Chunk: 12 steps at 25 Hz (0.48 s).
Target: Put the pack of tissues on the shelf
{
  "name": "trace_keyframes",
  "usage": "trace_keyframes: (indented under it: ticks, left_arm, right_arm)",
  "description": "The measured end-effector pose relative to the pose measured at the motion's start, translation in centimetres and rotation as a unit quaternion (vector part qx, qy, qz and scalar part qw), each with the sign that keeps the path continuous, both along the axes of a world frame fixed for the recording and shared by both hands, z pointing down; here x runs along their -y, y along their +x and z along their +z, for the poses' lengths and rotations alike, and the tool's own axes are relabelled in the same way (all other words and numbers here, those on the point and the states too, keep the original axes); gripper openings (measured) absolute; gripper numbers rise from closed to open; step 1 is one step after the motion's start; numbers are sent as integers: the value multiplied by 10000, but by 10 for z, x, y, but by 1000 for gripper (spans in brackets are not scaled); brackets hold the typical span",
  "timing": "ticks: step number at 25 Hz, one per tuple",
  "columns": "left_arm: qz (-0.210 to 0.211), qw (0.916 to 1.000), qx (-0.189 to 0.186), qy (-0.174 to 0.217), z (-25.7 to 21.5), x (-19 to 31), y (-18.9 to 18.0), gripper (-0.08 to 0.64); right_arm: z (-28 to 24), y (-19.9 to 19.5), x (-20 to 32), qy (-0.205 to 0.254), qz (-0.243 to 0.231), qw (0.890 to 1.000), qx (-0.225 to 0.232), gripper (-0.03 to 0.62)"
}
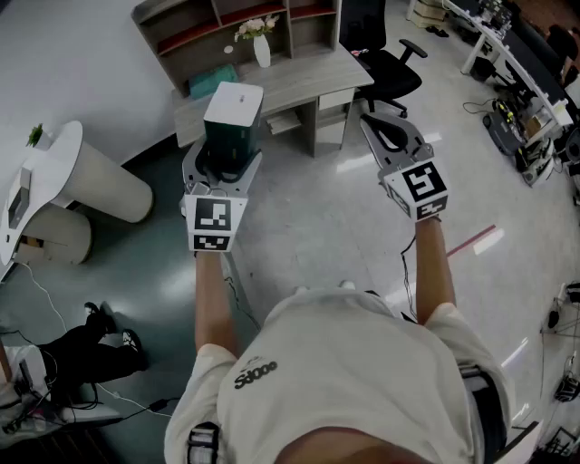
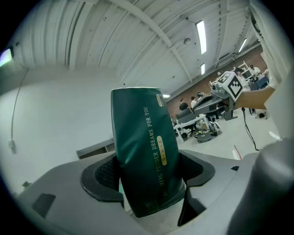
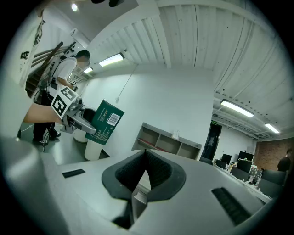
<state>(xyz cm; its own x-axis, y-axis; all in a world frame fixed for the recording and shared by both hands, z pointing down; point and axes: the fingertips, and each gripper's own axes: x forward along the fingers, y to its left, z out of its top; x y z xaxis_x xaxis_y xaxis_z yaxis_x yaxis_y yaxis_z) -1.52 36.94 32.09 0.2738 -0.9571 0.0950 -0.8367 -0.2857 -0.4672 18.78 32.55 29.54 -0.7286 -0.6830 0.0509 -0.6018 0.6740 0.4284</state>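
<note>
The pack of tissues (image 1: 232,122) is dark green with a white top and stands upright between the jaws of my left gripper (image 1: 225,154), which is shut on it. In the left gripper view the pack (image 2: 144,156) fills the gap between the black pads (image 2: 103,176). My right gripper (image 1: 391,138) hovers level with it to the right, shut and holding nothing; its pads (image 3: 156,170) meet. The wooden shelf (image 1: 245,23) with open compartments sits on a desk (image 1: 299,82) ahead of both grippers. The right gripper view also shows the pack (image 3: 104,121) and the shelf (image 3: 167,143).
A white vase with flowers (image 1: 261,47) and a teal box (image 1: 214,80) stand on the desk. A black office chair (image 1: 385,56) is at its right. White rounded furniture (image 1: 100,186) is at the left; desks with cables (image 1: 521,100) at the far right.
</note>
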Motion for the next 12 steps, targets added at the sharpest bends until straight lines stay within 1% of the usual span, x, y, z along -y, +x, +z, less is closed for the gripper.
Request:
trace_keyframes:
  ticks: [5,10,12]
  left_arm:
    - [26,10000,-38,-16,5,-2,-17,383]
    - [151,9996,-178,-138,15,-3,-35,383]
    - [221,9995,-161,-154,19,-2,-40,383]
  right_arm:
    - [3,-15,-1,-4,75,10000,-25,5]
    - [9,-31,-4,43,385,9992,-116,5]
    - [12,-34,-6,-88,430,9990,57,5]
